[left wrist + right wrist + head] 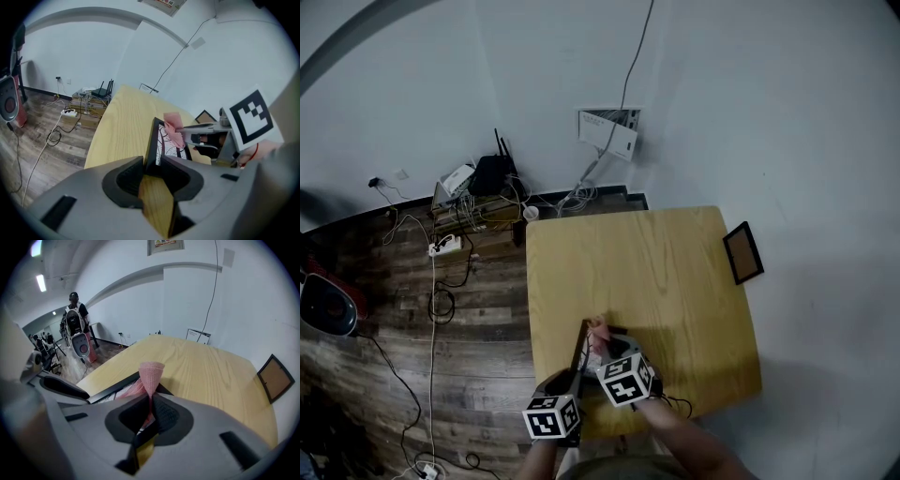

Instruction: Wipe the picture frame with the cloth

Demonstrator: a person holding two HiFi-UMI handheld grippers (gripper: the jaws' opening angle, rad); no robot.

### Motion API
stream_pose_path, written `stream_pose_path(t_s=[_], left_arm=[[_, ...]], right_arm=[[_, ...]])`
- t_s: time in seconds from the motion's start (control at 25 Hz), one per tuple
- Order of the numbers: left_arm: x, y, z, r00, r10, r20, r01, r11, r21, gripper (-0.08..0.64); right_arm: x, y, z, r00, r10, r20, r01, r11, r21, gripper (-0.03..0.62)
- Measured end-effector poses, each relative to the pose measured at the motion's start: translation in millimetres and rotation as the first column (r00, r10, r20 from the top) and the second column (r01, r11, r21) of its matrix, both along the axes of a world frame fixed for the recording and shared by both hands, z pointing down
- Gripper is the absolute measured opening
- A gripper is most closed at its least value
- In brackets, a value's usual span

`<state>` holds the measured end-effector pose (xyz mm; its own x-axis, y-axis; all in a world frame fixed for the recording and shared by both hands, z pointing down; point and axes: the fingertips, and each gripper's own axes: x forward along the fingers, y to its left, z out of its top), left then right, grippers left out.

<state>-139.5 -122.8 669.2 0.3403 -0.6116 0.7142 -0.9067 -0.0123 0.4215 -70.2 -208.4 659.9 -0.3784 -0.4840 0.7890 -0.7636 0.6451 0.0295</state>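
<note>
A black picture frame (584,345) stands tilted on its edge near the front left of the wooden table (675,272). My left gripper (578,362) is shut on its near edge. In the left gripper view the frame (158,140) rises from between the jaws of the left gripper (152,164), its pale printed picture facing right. My right gripper (601,343) is shut on a pink cloth (598,331), and the cloth (174,128) lies against the picture's upper part. In the right gripper view the cloth (151,373) stands up, pinched in the right gripper (151,401), beside the frame (115,387).
A second small dark frame (742,252) leans on the wall at the table's right edge. Left of the table, the wooden floor holds a router (492,174), a power strip (445,247) and cables. A person (75,317) stands far back in the right gripper view.
</note>
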Motion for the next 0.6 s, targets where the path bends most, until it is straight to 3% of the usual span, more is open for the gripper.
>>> stream_pose_path(t_s=[0.6], left_arm=[[0.8,-1.1,1.1,1.0,-0.008,0.008,0.008,1.0,0.0,0.106]], right_arm=[[19.3,-1.6,-2.9,0.999,0.039,0.017,-0.04,0.999,0.017,0.015]])
